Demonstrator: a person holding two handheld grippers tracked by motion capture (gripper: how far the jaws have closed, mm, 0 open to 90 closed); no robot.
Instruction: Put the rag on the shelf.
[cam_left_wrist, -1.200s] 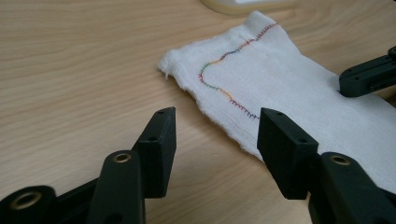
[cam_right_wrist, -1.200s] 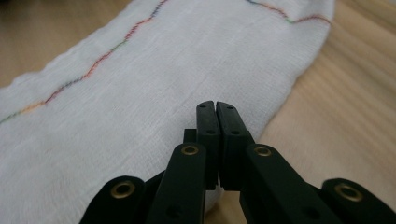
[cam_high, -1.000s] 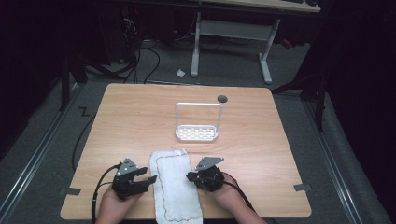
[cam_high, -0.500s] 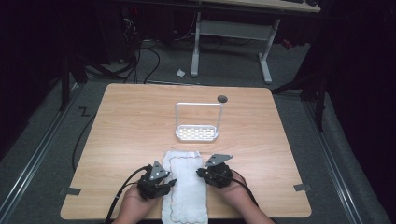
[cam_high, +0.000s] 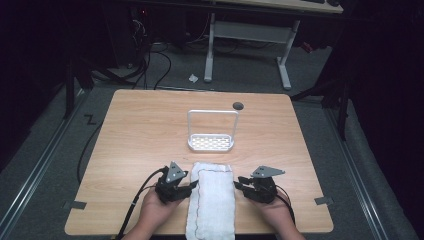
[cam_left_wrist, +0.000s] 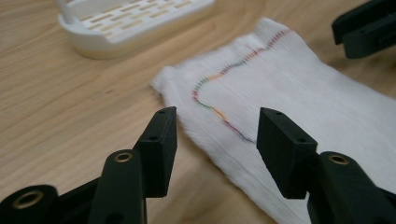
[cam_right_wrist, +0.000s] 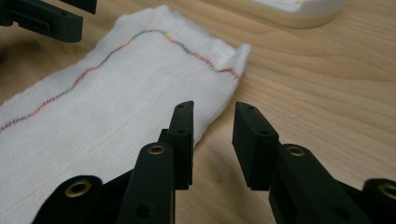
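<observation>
Down at the near edge of the light wooden table (cam_high: 140, 130), the left black two-jaw gripper (cam_high: 192, 186) sits just beside the left long edge of the white folded cloth with a multicoloured stitched line (cam_high: 212, 200). Its jaws stand well apart, with nothing between them; in the left gripper view one jaw is over bare wood and the other over the cloth's edge (cam_left_wrist: 289, 93).

On the cloth's other side, the right black two-jaw gripper (cam_high: 239, 182) points at the right long edge. Its jaws are parted by a narrower gap and hold nothing; in the right gripper view the cloth's edge (cam_right_wrist: 116, 102) lies beneath the left-hand jaw, while the other jaw is over wood. Whether either gripper touches the cloth cannot be told.

The cloth lies flat, running from the table's near edge towards the centre, between the two grippers.

Just beyond the cloth's far end stands a white plastic slotted tray with a tall wire-like hoop handle (cam_high: 211, 143). Nothing lies in it. Beyond the tray, near the table's far edge, is a small dark round disc (cam_high: 238, 105).

No writing or label can be read on anything.
</observation>
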